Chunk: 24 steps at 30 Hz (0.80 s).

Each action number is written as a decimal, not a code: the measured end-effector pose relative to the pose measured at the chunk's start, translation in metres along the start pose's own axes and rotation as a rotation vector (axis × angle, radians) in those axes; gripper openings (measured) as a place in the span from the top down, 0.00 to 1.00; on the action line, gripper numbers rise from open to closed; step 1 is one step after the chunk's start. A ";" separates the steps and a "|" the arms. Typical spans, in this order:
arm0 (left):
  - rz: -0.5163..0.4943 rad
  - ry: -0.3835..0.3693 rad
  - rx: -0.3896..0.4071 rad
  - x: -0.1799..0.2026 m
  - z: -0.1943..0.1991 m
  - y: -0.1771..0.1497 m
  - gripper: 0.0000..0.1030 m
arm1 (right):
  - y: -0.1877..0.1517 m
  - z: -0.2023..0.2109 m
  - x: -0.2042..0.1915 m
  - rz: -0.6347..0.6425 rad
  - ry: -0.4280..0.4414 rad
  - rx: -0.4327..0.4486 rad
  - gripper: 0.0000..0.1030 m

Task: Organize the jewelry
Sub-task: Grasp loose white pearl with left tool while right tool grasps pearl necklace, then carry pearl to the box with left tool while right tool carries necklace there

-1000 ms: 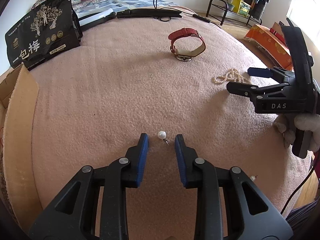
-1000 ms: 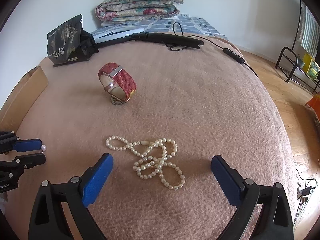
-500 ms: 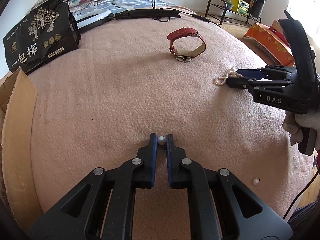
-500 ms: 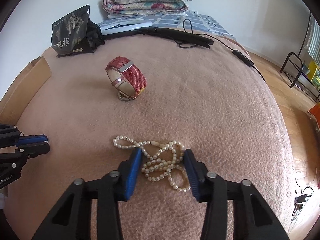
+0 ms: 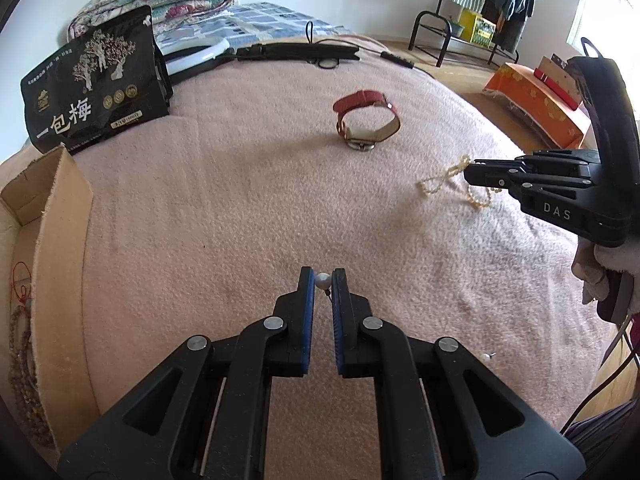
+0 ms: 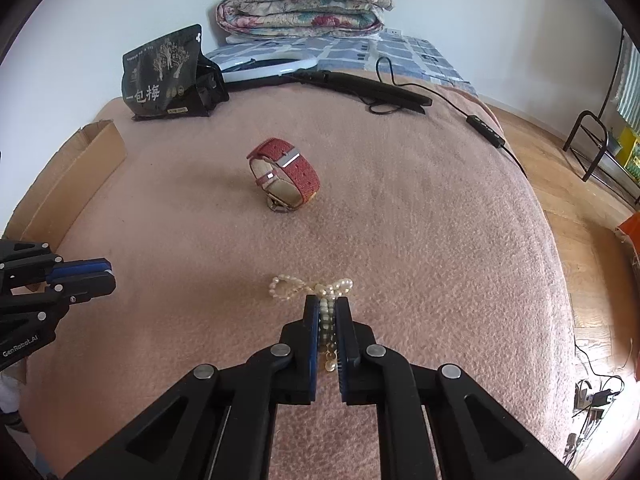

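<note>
My left gripper (image 5: 322, 277) is shut on a small pearl earring (image 5: 322, 279), held just above the pink blanket (image 5: 240, 200). My right gripper (image 6: 327, 307) is shut on the pearl necklace (image 6: 316, 289), whose loops stick out past the tips; it also shows in the left wrist view (image 5: 438, 182). A red watch (image 6: 286, 174) stands on the blanket beyond, also in the left wrist view (image 5: 366, 122). A second pearl earring (image 5: 485, 357) lies at the right near the blanket's edge. A cardboard box (image 5: 48, 264) at the left holds a beaded string (image 5: 20, 364).
A black snack bag (image 5: 94, 80) stands at the far left. A black bar with a cable (image 6: 360, 84), a white ring light (image 6: 268, 65) and folded quilts (image 6: 304, 8) lie at the back. The bed edge and wooden floor (image 6: 580, 240) are to the right.
Both grippers closed: the left on the pearl earring, the right on the necklace. Both have lifted slightly; the necklace is bunched up between the right fingers.
</note>
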<state>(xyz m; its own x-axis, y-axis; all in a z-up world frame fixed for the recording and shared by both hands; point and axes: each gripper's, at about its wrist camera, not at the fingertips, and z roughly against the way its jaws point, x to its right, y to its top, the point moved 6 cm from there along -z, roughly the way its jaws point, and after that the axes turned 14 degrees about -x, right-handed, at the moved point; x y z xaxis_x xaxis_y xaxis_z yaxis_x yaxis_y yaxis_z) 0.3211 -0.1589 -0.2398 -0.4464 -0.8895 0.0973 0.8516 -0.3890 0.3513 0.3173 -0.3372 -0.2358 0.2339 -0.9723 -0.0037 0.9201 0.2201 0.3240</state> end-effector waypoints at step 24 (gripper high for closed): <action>0.062 -0.032 0.157 -0.032 0.096 -0.020 0.94 | 0.014 0.120 -0.047 -0.048 0.077 0.225 0.95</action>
<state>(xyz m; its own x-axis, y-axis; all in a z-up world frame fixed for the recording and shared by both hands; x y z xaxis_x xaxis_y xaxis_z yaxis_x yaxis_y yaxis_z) 0.2921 -0.0995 -0.1604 -0.4047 -0.9017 0.1521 0.8259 -0.2890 0.4841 0.2818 -0.2976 -0.1178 0.2230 -0.9703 -0.0939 0.8394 0.1422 0.5246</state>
